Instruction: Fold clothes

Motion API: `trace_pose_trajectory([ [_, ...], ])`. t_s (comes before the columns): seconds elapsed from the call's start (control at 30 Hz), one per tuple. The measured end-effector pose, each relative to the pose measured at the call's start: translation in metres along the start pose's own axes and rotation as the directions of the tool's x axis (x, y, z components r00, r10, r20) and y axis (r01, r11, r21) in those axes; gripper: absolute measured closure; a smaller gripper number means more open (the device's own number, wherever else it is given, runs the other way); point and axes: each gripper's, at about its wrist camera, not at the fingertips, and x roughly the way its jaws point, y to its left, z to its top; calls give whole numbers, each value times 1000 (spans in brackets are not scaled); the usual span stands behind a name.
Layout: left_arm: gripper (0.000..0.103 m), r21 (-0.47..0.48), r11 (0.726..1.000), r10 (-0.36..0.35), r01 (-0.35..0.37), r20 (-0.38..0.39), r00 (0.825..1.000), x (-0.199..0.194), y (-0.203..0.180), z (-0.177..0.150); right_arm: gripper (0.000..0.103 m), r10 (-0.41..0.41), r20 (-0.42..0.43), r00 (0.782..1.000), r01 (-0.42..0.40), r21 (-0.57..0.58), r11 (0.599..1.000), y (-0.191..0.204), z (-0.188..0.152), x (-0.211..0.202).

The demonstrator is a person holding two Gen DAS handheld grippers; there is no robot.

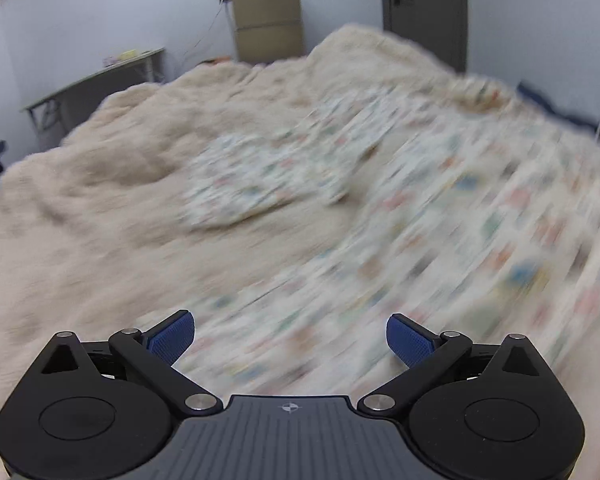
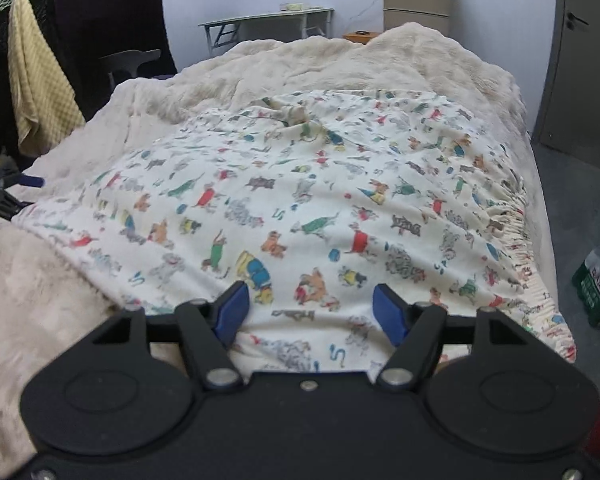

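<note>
The printed cloth (image 2: pixel 300 208) lies spread on the fluffy blanket (image 2: pixel 340 60). The right gripper (image 2: pixel 306 312) is wide open just above it, holding nothing. The left gripper (image 1: pixel 290 338) is wide open too; its blurry view probably shows nothing held.

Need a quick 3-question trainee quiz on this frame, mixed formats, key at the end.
1. True or false: the right gripper is clamped on the printed garment.
2. Multiple choice: what does the printed garment lie on? A) a bare wooden floor B) a fluffy cream blanket C) a metal tray
3. Fill in: the gathered elastic edge of the garment shows on the ____ side of the right wrist view.

Key:
1. False. Its fingers stand apart over the cloth; the left gripper is open too.
2. B
3. right
</note>
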Motion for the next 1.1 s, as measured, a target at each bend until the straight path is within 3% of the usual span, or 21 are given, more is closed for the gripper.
trace_pose_trajectory([
  [0.17, 1, 167, 980, 114, -106, -42, 993, -20, 30, -54, 33, 1, 8, 1000, -1, 11, 1000, -1, 0, -2],
  [0.33, 1, 326, 944, -34, 55, -70, 997, -34, 10, -77, 32, -8, 10, 1000, 9, -16, 1000, 4, 1, 0],
  [0.4, 1, 318, 944, -80, 92, -52, 995, -34, 7, -75, 32, -11, 10, 1000, 11, -21, 1000, 5, 2, 1],
  [0.57, 1, 382, 924, 34, -8, -60, 998, -9, -15, -59, 32, -5, 13, 1000, 5, -13, 1000, 4, 1, 0],
  [0.77, 0, 464, 885, 57, -34, -37, 998, -11, -37, -48, 32, -11, 14, 1000, 11, -22, 1000, 6, 1, 1],
  [1.1, 0, 443, 894, 110, -72, -62, 992, 1, -29, -45, 31, -18, 16, 1000, 19, -29, 999, 7, 0, 0],
])
